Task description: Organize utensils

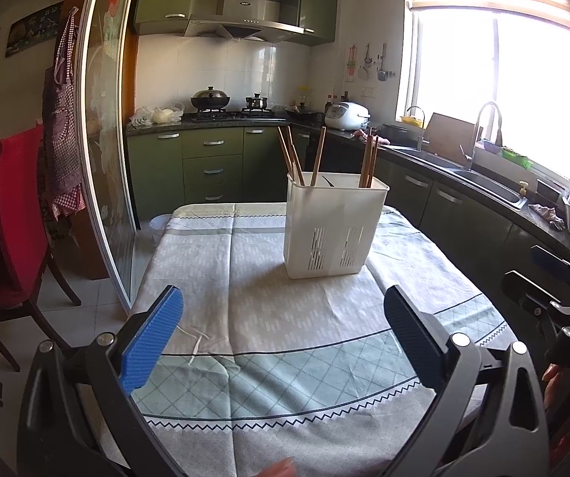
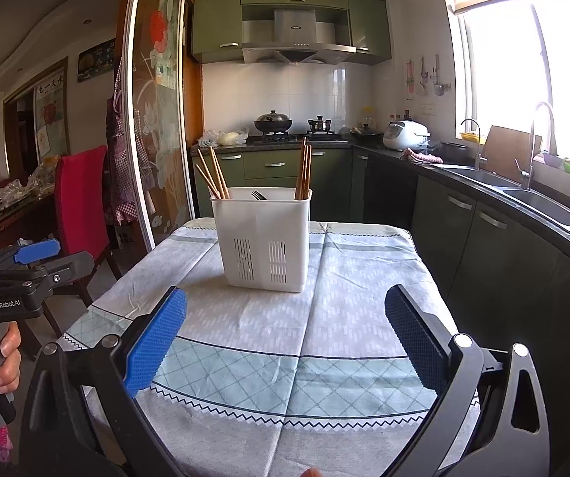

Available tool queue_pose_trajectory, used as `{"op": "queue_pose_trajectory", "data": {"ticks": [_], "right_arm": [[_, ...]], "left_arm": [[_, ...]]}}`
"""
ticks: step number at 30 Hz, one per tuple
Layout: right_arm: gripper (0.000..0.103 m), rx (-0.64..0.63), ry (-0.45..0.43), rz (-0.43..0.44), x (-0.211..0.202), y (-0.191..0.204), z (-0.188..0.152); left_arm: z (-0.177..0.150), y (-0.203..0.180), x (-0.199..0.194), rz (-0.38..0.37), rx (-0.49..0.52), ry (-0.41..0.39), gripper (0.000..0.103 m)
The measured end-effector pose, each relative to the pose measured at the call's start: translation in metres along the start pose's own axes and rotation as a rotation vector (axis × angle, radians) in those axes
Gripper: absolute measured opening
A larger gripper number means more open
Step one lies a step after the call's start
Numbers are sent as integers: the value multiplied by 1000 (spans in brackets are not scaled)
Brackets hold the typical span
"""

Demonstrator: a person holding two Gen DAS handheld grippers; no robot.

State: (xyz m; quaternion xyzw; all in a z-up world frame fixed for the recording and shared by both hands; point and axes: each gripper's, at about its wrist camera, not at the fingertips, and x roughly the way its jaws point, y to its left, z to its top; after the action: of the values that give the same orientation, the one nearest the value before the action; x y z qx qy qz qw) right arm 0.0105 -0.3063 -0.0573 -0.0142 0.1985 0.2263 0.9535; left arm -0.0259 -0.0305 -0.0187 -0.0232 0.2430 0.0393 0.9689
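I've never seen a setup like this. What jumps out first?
A white utensil holder stands mid-table on a patterned tablecloth, with wooden chopsticks sticking up at both its ends. Nearer the cameras, each hand-held gripper, left and right, hovers open and empty.

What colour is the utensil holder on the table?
White utensil holder, clearest in the right wrist view.

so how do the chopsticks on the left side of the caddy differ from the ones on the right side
The left chopsticks fan apart and lean left; the right chopsticks stand nearly upright, bunched tight together. The left ones look paler brown, the right ones redder. Both sets are wooden, stand in end compartments of the white caddy and rise well above its rim, with a fork between them.
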Motion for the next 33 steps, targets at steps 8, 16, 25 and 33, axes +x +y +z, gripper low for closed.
{"op": "queue_pose_trajectory", "data": {"ticks": [8, 16, 25, 33], "right_arm": [[98, 0, 3, 3, 1, 2, -1], [98, -4, 7, 7, 2, 4, -2], [98, -11, 9, 17, 4, 8, 0], [98, -15, 10, 19, 7, 10, 2]], "left_arm": [[-2, -3, 0, -9, 11, -6, 96], [-2, 0, -2, -4, 7, -14, 96], [-2, 5, -5, -11, -3, -23, 96], [-2, 5, -5, -16, 6, -24, 96]]}}
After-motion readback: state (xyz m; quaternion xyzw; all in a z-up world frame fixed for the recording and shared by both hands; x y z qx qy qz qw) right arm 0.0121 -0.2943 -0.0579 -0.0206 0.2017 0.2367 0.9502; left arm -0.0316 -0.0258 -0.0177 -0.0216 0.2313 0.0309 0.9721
